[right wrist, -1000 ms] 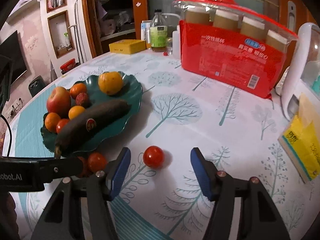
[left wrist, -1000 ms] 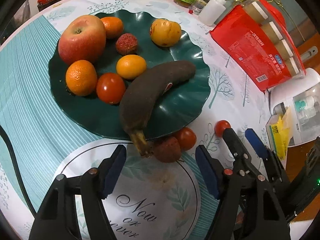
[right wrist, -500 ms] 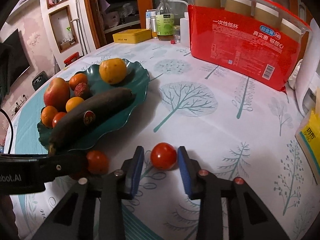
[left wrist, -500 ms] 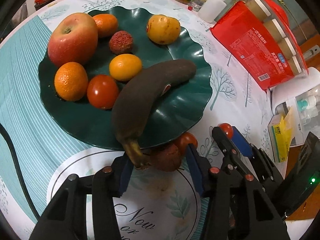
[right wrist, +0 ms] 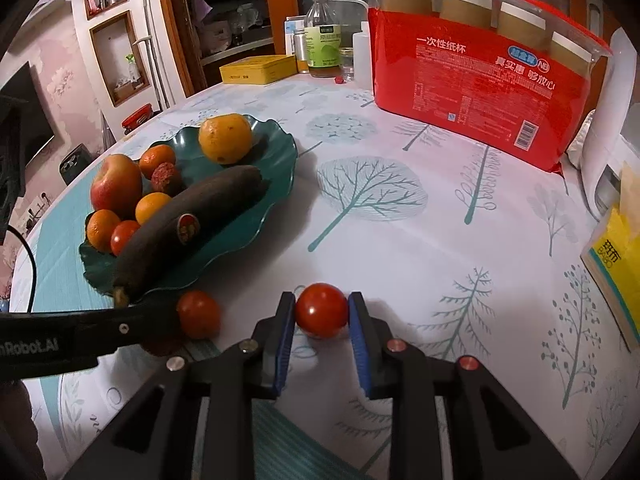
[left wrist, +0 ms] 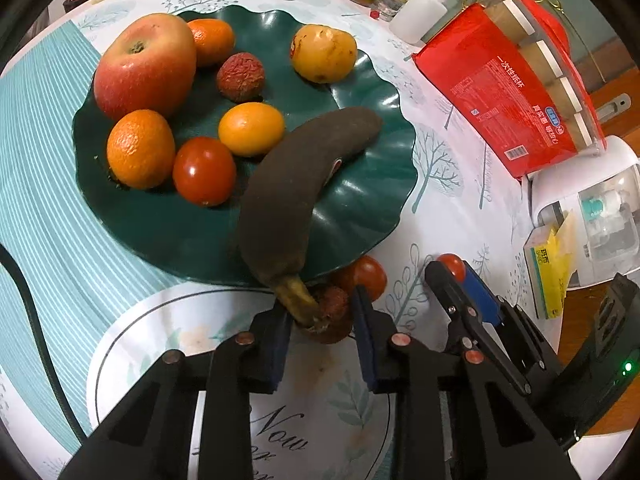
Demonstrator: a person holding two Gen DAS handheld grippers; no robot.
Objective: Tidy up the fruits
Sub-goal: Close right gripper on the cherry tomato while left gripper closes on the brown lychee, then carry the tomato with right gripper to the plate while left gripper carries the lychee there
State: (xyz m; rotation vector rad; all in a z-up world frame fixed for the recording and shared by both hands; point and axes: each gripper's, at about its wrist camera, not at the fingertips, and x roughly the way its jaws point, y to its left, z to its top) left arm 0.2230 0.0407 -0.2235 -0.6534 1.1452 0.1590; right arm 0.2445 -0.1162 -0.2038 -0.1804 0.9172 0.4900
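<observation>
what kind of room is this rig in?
Most likely a home dining or living room: a round table with a tree-print tablecloth, a green plate of fruit, a red pack of paper cups, and wall niches and cabinets behind.

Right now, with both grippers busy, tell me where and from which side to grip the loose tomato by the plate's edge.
Grip the loose tomato across its round middle, coming from above. It sits wedged between the green plate rim and the left gripper, which is shut on a lychee, so a level approach looks blocked.

Red tomato (right wrist: 321, 311), blue fingers (right wrist: 285, 340), green plate (right wrist: 276, 184).
</observation>
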